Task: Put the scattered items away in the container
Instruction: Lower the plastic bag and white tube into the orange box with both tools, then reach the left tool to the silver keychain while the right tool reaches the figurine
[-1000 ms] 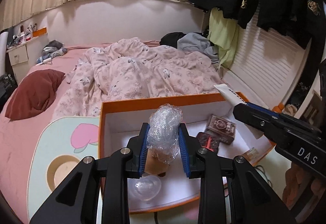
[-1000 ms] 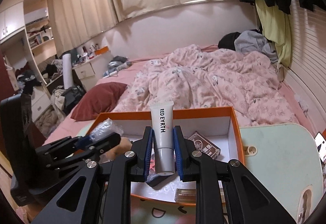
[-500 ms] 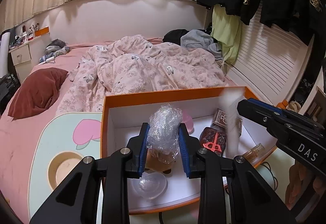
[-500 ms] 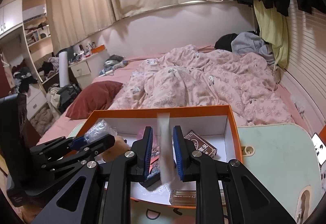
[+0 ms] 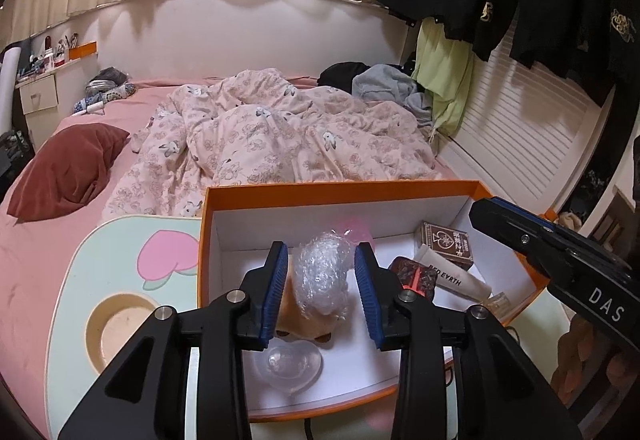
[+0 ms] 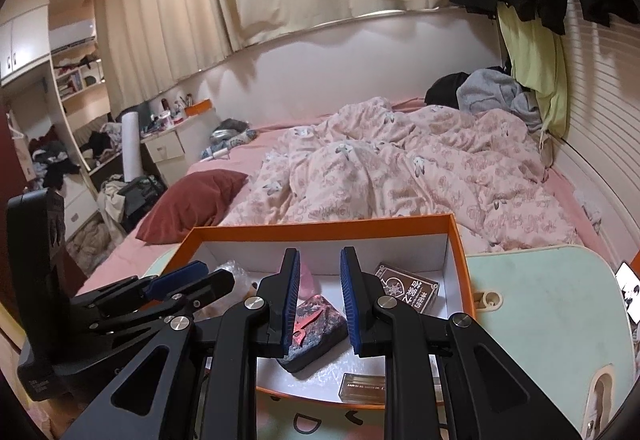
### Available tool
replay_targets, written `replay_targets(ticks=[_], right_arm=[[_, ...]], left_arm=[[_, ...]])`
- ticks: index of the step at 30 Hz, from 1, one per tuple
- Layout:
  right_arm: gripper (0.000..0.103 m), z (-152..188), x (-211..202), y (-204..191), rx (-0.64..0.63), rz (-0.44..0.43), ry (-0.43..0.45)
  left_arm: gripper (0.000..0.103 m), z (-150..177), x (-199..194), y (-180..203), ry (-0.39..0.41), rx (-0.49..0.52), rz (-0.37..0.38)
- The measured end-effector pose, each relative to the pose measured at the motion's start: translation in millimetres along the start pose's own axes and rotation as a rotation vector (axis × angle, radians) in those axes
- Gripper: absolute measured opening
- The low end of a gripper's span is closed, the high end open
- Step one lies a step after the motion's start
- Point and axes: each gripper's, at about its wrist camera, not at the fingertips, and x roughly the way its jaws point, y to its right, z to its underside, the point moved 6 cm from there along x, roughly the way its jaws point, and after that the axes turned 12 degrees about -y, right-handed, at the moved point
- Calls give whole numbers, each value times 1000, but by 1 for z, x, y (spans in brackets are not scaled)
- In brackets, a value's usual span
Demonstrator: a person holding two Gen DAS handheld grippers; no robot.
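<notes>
Tube (image 5: 456,277) dropped from right gripper (image 6: 320,300) since earlier, now flat near box (image 5: 340,187) right wall, right jaws opening narrow with nothing between, left gripper (image 5: 321,290) jaws opening, pads clear of bubble-wrapped item (image 5: 323,280) between them, over box middle

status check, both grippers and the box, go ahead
Left gripper opening, bubble wrap bundle between its jaws. Right gripper opening, empty. Tube in box.
</notes>
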Motion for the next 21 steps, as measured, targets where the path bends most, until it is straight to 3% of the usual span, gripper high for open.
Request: replay_targets(ticks=[3, 5, 7, 14, 21], right_arm=[[36, 0, -5, 1, 20, -29, 13], [40, -2, -10, 3, 35, -60, 26], [40, -2, -14, 4, 57, -91, 27], [40, -2, -54, 6, 83, -118, 107], [40, 15, -81, 8, 105, -151, 89]], left_arm=[[36, 0, -4, 1, 16, -11, 36], [39, 0, -5, 2, 12, -19, 57], [50, 1, -6, 2, 4, -30, 67], [57, 4, -29, 8, 58, -27, 112], [58, 18, -47, 7, 76, -30, 150]])
